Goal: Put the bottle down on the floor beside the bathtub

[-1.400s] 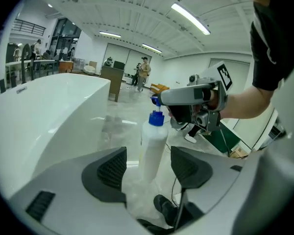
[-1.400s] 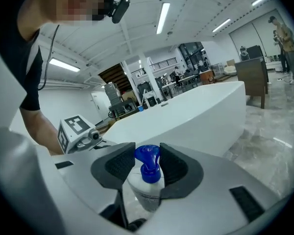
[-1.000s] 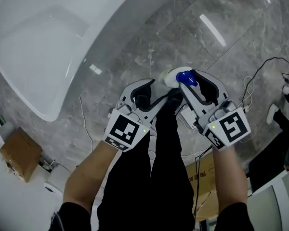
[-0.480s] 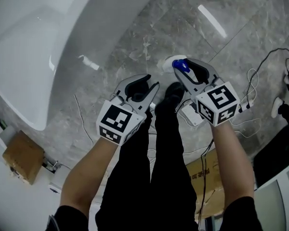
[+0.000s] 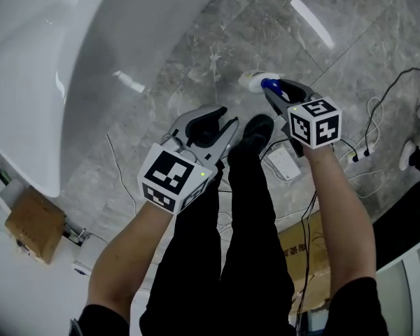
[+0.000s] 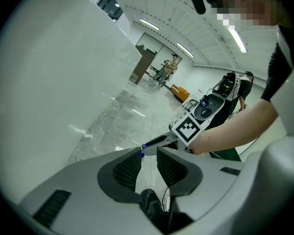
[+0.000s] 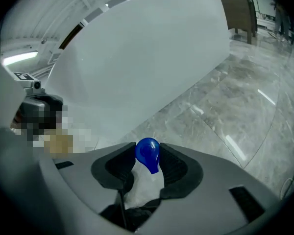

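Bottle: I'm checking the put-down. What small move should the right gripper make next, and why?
Probably lower the right gripper until the bottle rests on the floor. Its jaws grip the bottle, which hangs over bare floor beside the bathtub, and no contact with the floor shows yet.

The left tool (image 6: 148,154), empty, has just been closing its jaws, while the right tool (image 7: 148,156) clamps the bottle (image 5: 253,81).

Bottle (image 5: 250,81) mostly behind right claw (image 5: 273,89)
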{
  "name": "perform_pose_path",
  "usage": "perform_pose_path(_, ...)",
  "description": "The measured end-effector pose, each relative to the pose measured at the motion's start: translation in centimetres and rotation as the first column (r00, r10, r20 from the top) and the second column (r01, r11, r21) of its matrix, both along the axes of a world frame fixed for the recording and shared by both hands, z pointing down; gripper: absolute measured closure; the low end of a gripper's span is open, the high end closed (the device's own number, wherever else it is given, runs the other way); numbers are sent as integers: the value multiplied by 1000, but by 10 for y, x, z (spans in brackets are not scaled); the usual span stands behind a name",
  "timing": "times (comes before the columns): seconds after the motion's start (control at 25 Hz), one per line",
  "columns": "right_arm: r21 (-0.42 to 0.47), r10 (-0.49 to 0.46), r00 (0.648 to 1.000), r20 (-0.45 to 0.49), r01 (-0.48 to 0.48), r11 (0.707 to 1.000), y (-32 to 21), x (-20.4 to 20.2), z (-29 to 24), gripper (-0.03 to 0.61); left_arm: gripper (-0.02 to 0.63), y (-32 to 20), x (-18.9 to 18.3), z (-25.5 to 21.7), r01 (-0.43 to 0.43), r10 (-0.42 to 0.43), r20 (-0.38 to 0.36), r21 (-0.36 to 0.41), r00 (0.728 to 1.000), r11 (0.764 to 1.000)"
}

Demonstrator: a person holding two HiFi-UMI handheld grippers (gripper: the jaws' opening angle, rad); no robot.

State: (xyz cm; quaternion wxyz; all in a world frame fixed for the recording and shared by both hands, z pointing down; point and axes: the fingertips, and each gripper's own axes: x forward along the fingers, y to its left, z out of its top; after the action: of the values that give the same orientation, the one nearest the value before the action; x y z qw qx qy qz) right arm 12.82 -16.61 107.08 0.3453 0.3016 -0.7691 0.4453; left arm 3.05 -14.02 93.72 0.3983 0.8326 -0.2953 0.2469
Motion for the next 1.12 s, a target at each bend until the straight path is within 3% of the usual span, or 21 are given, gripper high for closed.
perform_pose_path(0.24, -55, 11, 997, -79, -16, 998, -2, 7, 52, 414, 508, 9, -3, 5, -5, 5, -14, -26, 1000, 1000)
perform_pose_path(0.4, -82, 33, 996, -88, -40, 996, -3, 4, 68, 414, 511, 18, -9, 12, -12, 12, -2, -47, 1000, 999)
perform_pose_path(0.64, -81, 61, 982, -180, -76, 994, -3, 4, 84, 414, 514, 25, -15, 14, -20, 21, 7, -50, 1000, 999)
perform_pose_path(0.92, -91, 181, 968, -173, -199, 976, -22, 12, 87, 422, 518, 26, -23, 17, -15, 16, 9, -52, 1000, 999)
perform_pose_path(1.12, -105, 199, 962, -186, -220, 970, -21, 18, 86, 419, 522, 23, -29, 21, 13, -13, 7, -55, 1000, 998)
